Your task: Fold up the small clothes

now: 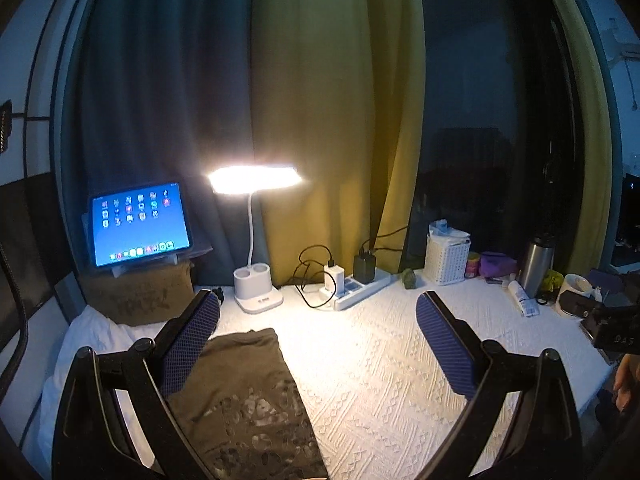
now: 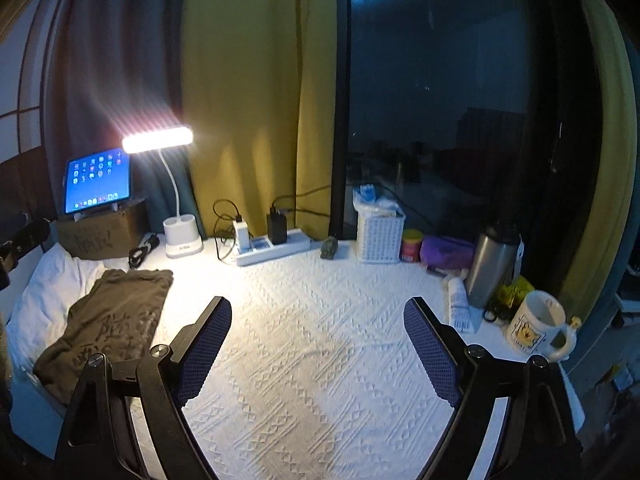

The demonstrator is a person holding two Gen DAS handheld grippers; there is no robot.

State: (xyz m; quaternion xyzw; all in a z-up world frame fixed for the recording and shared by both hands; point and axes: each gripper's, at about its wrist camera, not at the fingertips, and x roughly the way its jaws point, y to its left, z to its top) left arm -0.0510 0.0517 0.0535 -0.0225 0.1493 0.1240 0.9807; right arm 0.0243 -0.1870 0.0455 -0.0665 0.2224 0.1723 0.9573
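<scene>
Both wide-open, empty: left gripper (image 1: 318, 316) and right gripper (image 2: 318, 322) best pinching olive T-shirt (image 2: 108, 320) corners left of desk lamp (image 2: 176, 236).

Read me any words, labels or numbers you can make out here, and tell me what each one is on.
Nothing reads clearly.
Olive shirt: printed lettering, too dim to read.
Cardboard box: scrawled marking, unreadable.
Tablet: app icons only, labels too small.
Mug: yellow picture label, text too small.
Tube: print blurred.
Lamp base: small mark, unreadable.
</scene>
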